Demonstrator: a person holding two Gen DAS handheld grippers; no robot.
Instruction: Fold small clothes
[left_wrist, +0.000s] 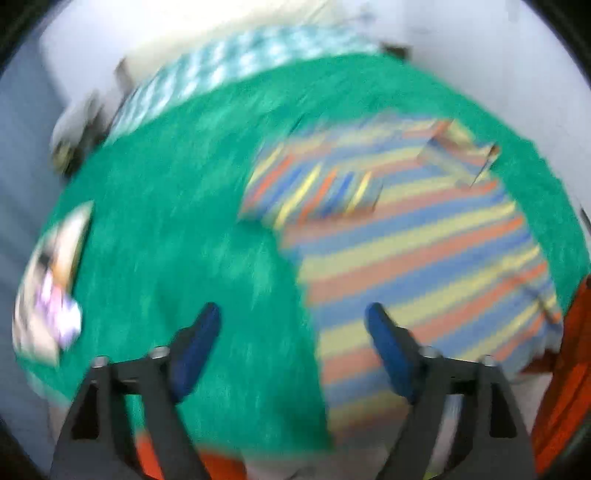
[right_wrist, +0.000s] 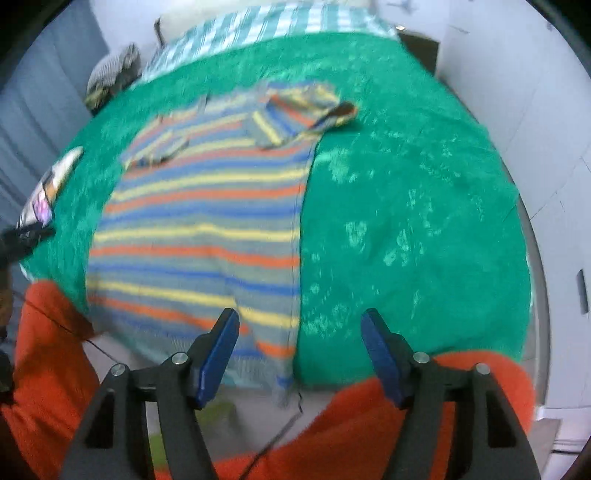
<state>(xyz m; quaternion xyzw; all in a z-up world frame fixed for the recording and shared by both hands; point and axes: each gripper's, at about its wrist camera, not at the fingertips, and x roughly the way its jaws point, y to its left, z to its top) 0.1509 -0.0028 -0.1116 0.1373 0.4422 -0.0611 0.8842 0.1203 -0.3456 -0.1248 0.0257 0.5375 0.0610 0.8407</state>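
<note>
A small striped shirt (left_wrist: 406, 240), in blue, yellow, orange and grey bands, lies flat on a green blanket (left_wrist: 166, 229). Both sleeves are folded in over its body. My left gripper (left_wrist: 291, 321) is open and empty, hovering above the shirt's left lower edge. In the right wrist view the shirt (right_wrist: 199, 225) lies left of centre on the blanket (right_wrist: 406, 221). My right gripper (right_wrist: 299, 325) is open and empty above the shirt's lower right corner. The left view is blurred.
A folded white and purple item (left_wrist: 48, 288) lies at the blanket's left edge, also in the right view (right_wrist: 48, 188). A teal checked cloth (right_wrist: 266, 26) lies at the far end. Orange fabric (right_wrist: 369, 424) is near me. White walls surround the bed.
</note>
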